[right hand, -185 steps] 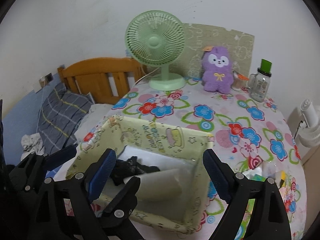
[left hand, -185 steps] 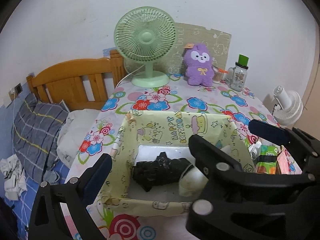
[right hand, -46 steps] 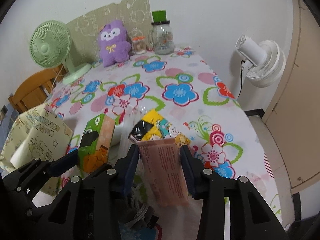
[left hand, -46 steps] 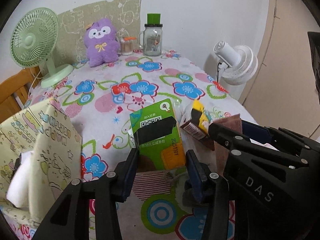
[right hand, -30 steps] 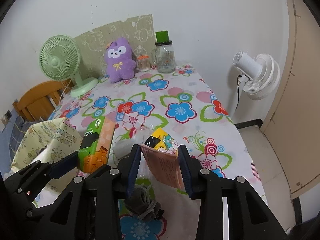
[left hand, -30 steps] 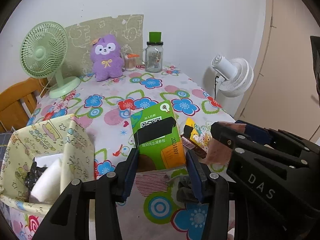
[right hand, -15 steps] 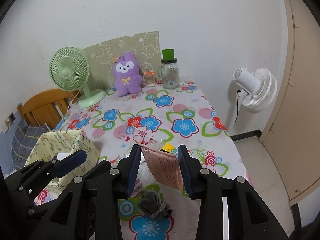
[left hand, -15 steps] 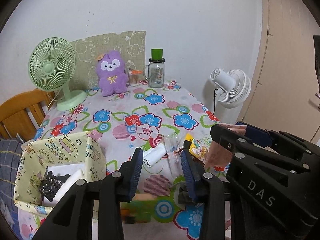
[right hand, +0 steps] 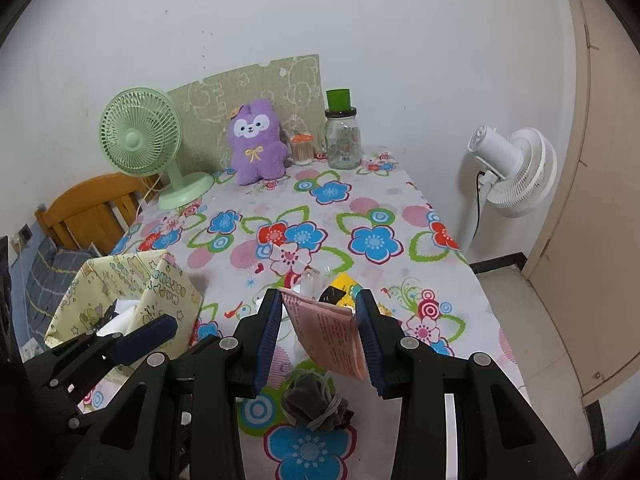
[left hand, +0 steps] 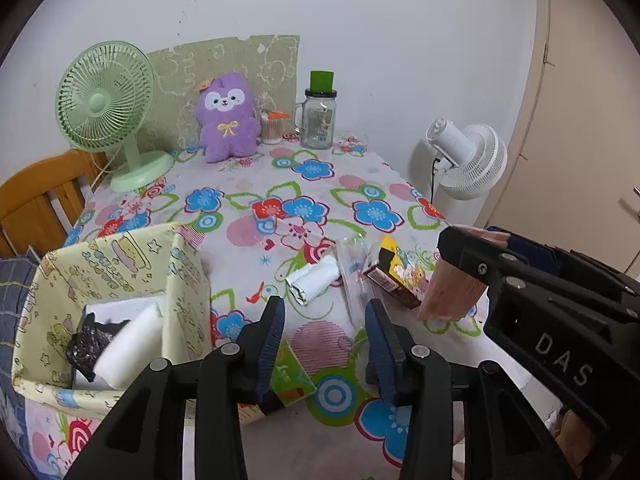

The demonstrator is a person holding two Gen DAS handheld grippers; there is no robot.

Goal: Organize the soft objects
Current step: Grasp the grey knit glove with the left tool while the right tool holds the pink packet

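My right gripper (right hand: 318,316) is shut on a pink packet (right hand: 328,336) and holds it above the flowered table; the packet also shows in the left wrist view (left hand: 450,286). My left gripper (left hand: 324,324) holds nothing between its pads; the green carton (left hand: 288,376) lies on the table just below it. A yellow fabric box (left hand: 104,280) at the left holds a black soft item (left hand: 90,340) and a white roll (left hand: 128,344). A grey drawstring pouch (right hand: 314,400) lies under the right gripper.
A white roll (left hand: 314,282), a clear wrapper (left hand: 354,276) and a yellow-brown packet (left hand: 394,276) lie mid-table. At the back stand a green fan (left hand: 106,108), a purple plush (left hand: 228,118) and a glass jar (left hand: 318,120). A white fan (left hand: 468,160) stands off the table's right edge.
Both grippers rose and pulled back from the table. The left gripper let go of the green carton, which dropped flat below it. The right gripper kept hold of the pink packet.
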